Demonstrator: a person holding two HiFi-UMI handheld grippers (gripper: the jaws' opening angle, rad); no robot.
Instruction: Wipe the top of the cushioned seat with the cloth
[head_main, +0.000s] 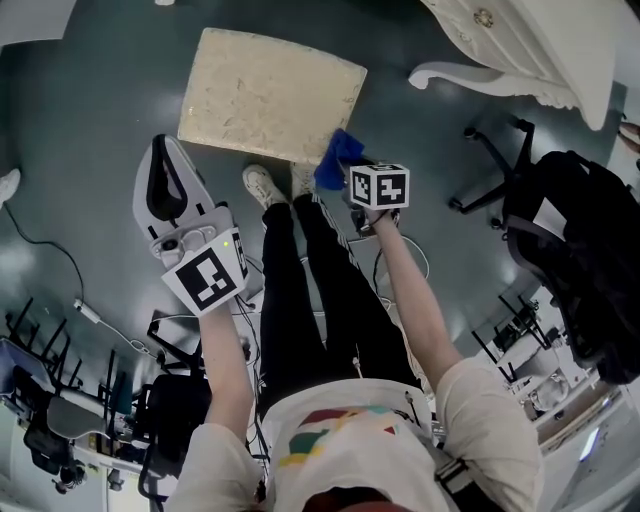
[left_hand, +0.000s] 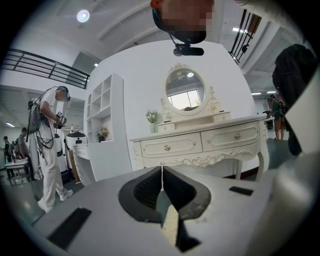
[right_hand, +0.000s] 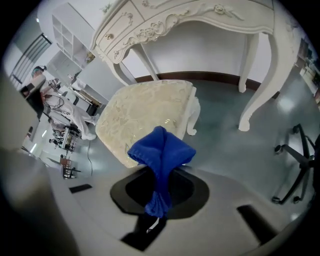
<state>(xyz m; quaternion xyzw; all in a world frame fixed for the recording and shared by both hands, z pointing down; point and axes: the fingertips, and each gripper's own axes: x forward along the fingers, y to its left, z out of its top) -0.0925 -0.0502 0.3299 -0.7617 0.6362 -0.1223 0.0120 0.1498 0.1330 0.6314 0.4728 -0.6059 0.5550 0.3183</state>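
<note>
Seat (head_main: 270, 95) on grey floor (head_main: 90, 120), white dressing table (head_main: 530, 40) near; right tool (right_hand: 161, 175) clamps cloth (right_hand: 162, 150).

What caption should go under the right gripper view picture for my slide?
Right gripper shut on a blue cloth, facing the cream cushioned seat by a white dressing table.

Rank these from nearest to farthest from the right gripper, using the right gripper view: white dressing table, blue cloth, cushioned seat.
1. The blue cloth, clamped between the jaws of the right gripper.
2. The cushioned seat, just beyond the cloth, slightly left.
3. The white dressing table, behind the seat, across the top.
</note>
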